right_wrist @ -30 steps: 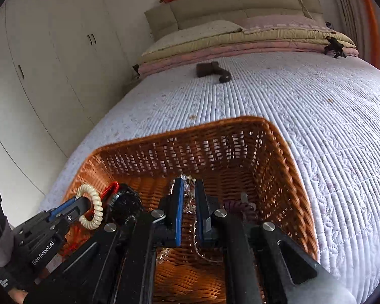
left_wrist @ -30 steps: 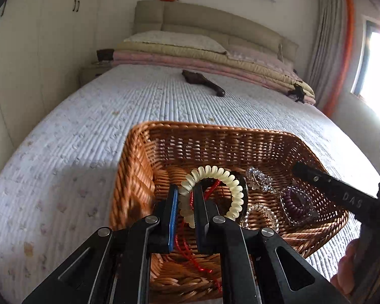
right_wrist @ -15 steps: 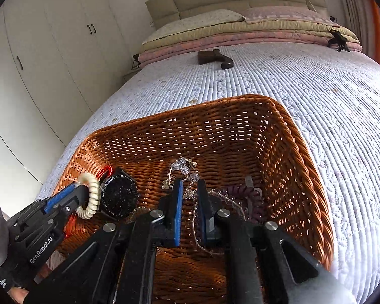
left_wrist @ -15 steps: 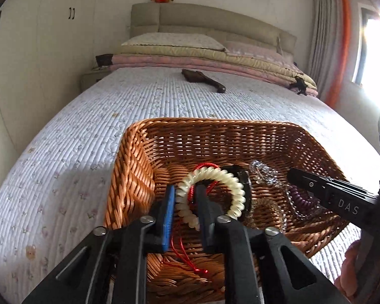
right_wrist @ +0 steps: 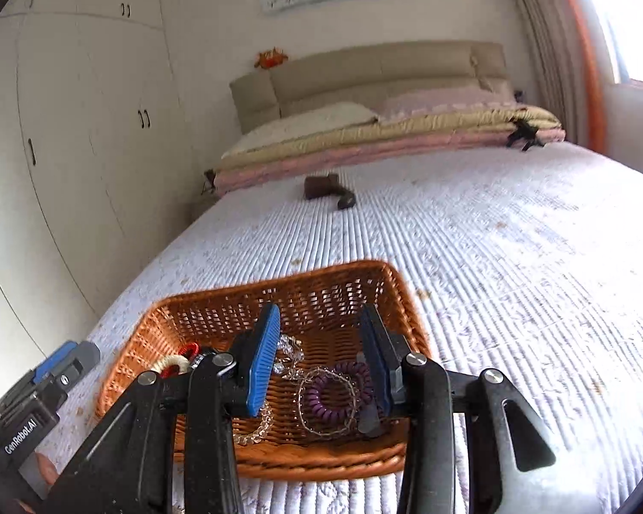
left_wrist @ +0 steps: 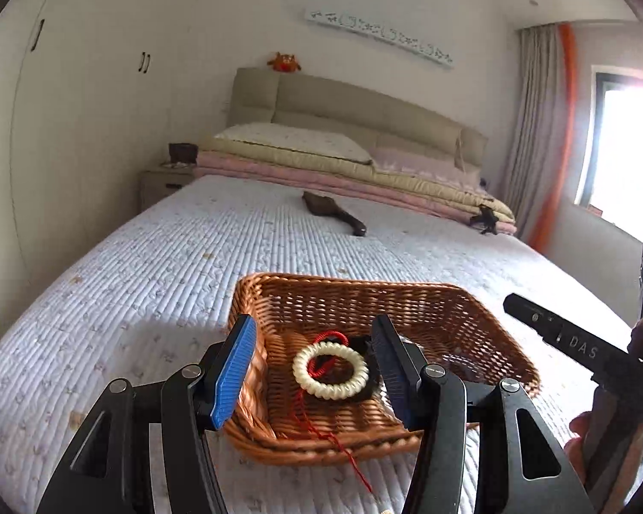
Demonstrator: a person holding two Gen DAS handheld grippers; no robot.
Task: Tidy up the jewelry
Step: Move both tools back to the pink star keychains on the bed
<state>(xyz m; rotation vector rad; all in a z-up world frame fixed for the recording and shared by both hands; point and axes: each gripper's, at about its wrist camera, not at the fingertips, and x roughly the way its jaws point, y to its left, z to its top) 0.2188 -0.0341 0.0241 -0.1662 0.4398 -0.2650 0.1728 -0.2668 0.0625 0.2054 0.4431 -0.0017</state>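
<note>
A brown wicker basket (left_wrist: 510,345) sits on the quilted bed and also shows in the right wrist view (right_wrist: 407,300). In it lie a cream coil bracelet (left_wrist: 331,369) with a red cord (left_wrist: 328,434) trailing over the front rim, on top of a black watch. The right wrist view shows a purple coil band (right_wrist: 336,392), a thin chain bracelet (right_wrist: 321,428) and clear crystal beads (right_wrist: 289,349). My left gripper (left_wrist: 313,372) is open and empty above the basket's front. My right gripper (right_wrist: 321,353) is open and empty above the basket.
A dark wooden brush (left_wrist: 332,212) lies mid-bed. Folded quilts and pillows (left_wrist: 343,167) are stacked at the headboard. A black clip (left_wrist: 486,218) lies at the far right. White wardrobes (right_wrist: 85,128) stand to the left, a curtained window (left_wrist: 621,158) to the right.
Both grippers opened and pulled back up from the basket. The left let go of the cream coil bracelet and the right let go of the thin chain; both now lie in the basket.
</note>
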